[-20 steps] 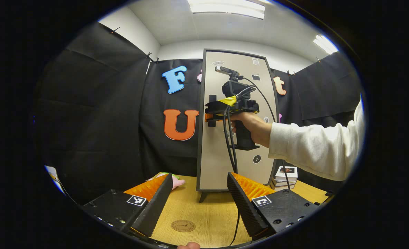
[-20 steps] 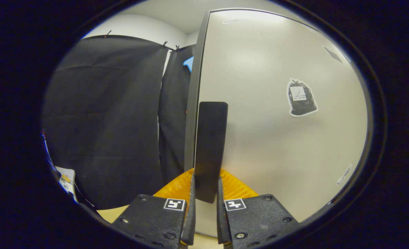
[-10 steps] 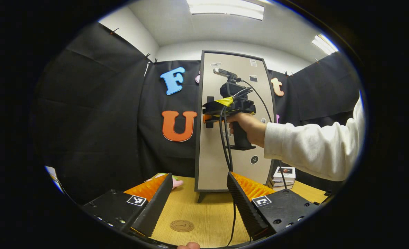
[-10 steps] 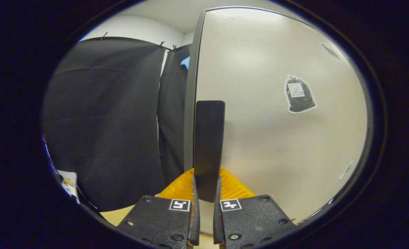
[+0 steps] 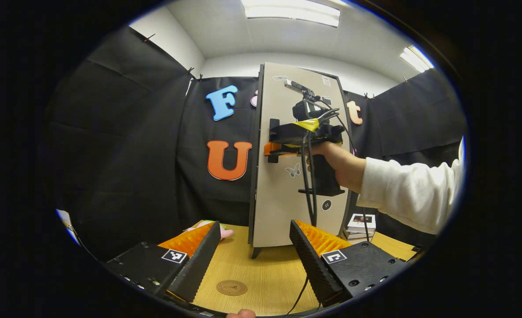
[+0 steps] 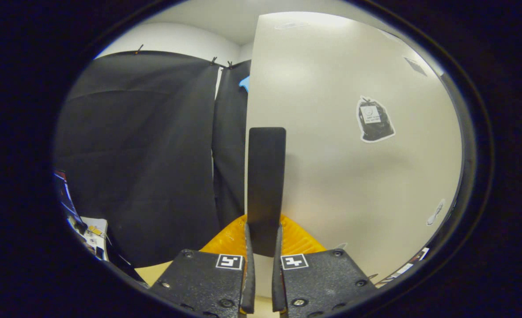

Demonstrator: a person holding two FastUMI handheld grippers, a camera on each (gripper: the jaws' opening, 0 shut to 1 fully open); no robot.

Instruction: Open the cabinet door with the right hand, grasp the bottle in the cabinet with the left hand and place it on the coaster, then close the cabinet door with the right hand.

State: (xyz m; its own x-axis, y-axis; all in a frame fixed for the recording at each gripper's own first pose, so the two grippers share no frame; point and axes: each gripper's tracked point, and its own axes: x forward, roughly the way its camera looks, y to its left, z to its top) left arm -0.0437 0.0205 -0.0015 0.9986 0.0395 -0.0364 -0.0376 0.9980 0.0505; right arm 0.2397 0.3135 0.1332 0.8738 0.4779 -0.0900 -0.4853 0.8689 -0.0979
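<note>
A tall beige cabinet door [image 5: 283, 194] with a dark frame stands at the back of the wooden table [image 5: 265, 274]. In the right gripper view my right gripper [image 6: 261, 247] is shut on the door's black upright handle [image 6: 266, 176]. In the left gripper view that gripper [image 5: 273, 148], held by a hand in a white sleeve, clamps the handle [image 5: 273, 128], and the door's left edge has swung a little away from the frame. My left gripper [image 5: 254, 251] hangs open low over the table, nothing between its fingers. A round brown coaster [image 5: 231, 287] lies on the table just ahead of it. The bottle is hidden behind the door.
A pink and green object [image 5: 217, 229] lies on the table left of the cabinet. Small stacked boxes [image 5: 361, 224] sit to the cabinet's right. Cables [image 5: 308, 185] hang from the right gripper in front of the door. Stickers [image 6: 372, 120] dot the door face.
The right gripper has pulled the handle toward me and to the right, so the door has begun to swing out from its frame. The left gripper has stayed in place, open.
</note>
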